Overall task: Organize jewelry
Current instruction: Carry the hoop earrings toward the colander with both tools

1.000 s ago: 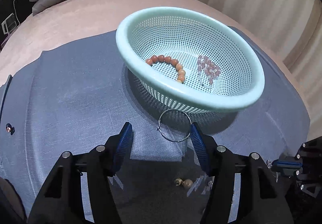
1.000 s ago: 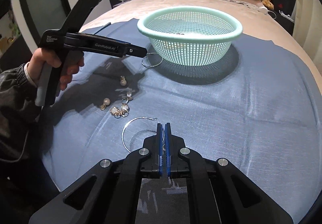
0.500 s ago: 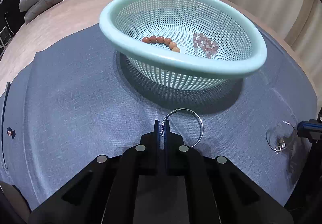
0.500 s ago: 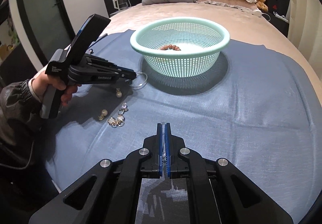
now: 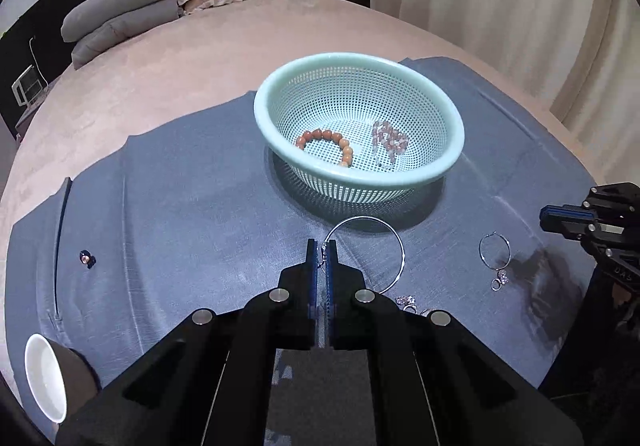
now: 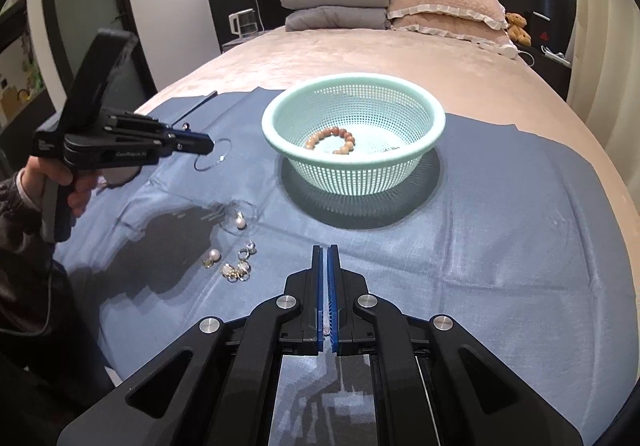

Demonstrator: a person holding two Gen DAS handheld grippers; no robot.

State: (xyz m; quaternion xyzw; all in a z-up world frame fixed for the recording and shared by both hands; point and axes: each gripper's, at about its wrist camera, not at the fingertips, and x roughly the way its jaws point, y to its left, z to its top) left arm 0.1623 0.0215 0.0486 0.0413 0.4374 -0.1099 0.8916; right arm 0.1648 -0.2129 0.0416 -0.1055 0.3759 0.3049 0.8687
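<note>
My left gripper [image 5: 321,246] is shut on a large silver hoop earring [image 5: 394,242] and holds it in the air in front of the mint basket [image 5: 280,137]. The hoop also shows in the right wrist view [image 6: 212,159]. The basket holds an orange bead bracelet [image 5: 326,143] and a pale pink bead bracelet [image 5: 388,141]. My right gripper [image 6: 325,252] is shut; a second silver hoop earring [image 5: 495,252] hangs below it in the left wrist view. Small pearl earrings and rings [image 6: 234,266] lie on the blue cloth [image 6: 500,226].
The blue cloth covers a pink bed. Grey and pink pillows [image 6: 384,5] sit at the headboard. A small dark stud [image 5: 85,257] lies on the cloth at the left. A white bowl [image 5: 44,382] stands at the left near corner. Curtains hang on the right.
My left gripper closed on the large hoop and lifted it off the cloth. My right gripper rose, carrying the other hoop up.
</note>
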